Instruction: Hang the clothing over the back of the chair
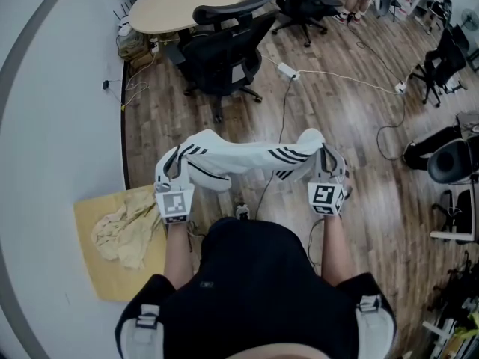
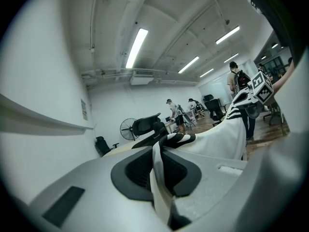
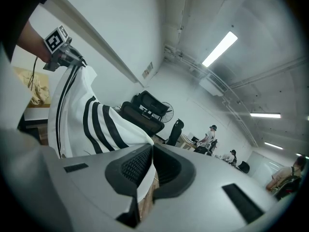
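A white garment with black stripes (image 1: 239, 157) hangs stretched between my two grippers, above the wooden floor. My left gripper (image 1: 169, 172) is shut on its left end; in the left gripper view the cloth (image 2: 161, 178) runs pinched between the jaws. At the right end my right gripper (image 1: 329, 169) is shut too, with the striped cloth (image 3: 101, 124) caught in its jaws. A black office chair (image 1: 224, 54) stands about a metre ahead, its back towards me. It also shows in the left gripper view (image 2: 145, 124) and the right gripper view (image 3: 145, 111).
A low wooden board (image 1: 112, 275) at my left holds a crumpled yellow cloth (image 1: 127, 226). A round table (image 1: 187, 2) stands behind the chair. White cables (image 1: 337, 77) cross the floor. More chairs (image 1: 449, 159) and people stand at the right and back.
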Motion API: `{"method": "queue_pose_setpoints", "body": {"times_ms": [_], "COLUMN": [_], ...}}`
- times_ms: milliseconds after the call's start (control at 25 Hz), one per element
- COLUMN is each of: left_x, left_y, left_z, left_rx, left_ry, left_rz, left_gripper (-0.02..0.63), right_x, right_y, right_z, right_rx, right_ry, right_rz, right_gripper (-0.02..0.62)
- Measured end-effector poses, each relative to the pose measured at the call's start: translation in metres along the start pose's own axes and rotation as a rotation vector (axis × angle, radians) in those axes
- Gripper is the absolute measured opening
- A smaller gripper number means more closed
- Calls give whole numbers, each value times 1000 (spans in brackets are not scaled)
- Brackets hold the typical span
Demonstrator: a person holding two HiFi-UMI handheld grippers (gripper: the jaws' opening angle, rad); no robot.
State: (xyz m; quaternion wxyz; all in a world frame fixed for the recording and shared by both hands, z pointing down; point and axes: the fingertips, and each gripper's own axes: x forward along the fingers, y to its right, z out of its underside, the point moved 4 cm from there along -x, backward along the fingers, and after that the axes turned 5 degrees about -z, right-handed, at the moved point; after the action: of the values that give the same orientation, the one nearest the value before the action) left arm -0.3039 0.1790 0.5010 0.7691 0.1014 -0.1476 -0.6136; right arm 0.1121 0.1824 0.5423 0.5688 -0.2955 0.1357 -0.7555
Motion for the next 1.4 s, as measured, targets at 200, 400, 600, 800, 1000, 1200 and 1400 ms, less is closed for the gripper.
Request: {"method": "queue_pose_setpoints", "body": {"times_ms": [200, 400, 600, 800, 1000, 1200, 1400], "left_x": [26, 47, 58, 67, 74, 84, 96], "left_y": [-9, -14, -24, -29, -32, -28, -20], "left_z": [4, -1, 1, 2, 4, 2, -6], "left_rx": [18, 15, 22, 31, 32, 22, 17], "left_ry": [-8, 34, 38, 18, 27, 9, 14], "left_rz": [40, 71, 103, 123, 121, 101, 67], "left_gripper": [11, 11, 11, 11, 11, 11, 11], "right_x": [15, 20, 25, 34, 40, 55, 74], "right_y": [1, 4, 1, 2, 2, 12, 29], "right_z": [-3, -6, -11, -20, -15, -14, -9], "right_rx": [9, 16, 40, 24, 43, 9, 7], "right_ry": [-8, -21, -53, -43, -79, -62, -38], "right_rz": [40, 72, 94, 91, 88, 60, 37], "right_gripper": [3, 3, 3, 3, 3, 3, 3]}}
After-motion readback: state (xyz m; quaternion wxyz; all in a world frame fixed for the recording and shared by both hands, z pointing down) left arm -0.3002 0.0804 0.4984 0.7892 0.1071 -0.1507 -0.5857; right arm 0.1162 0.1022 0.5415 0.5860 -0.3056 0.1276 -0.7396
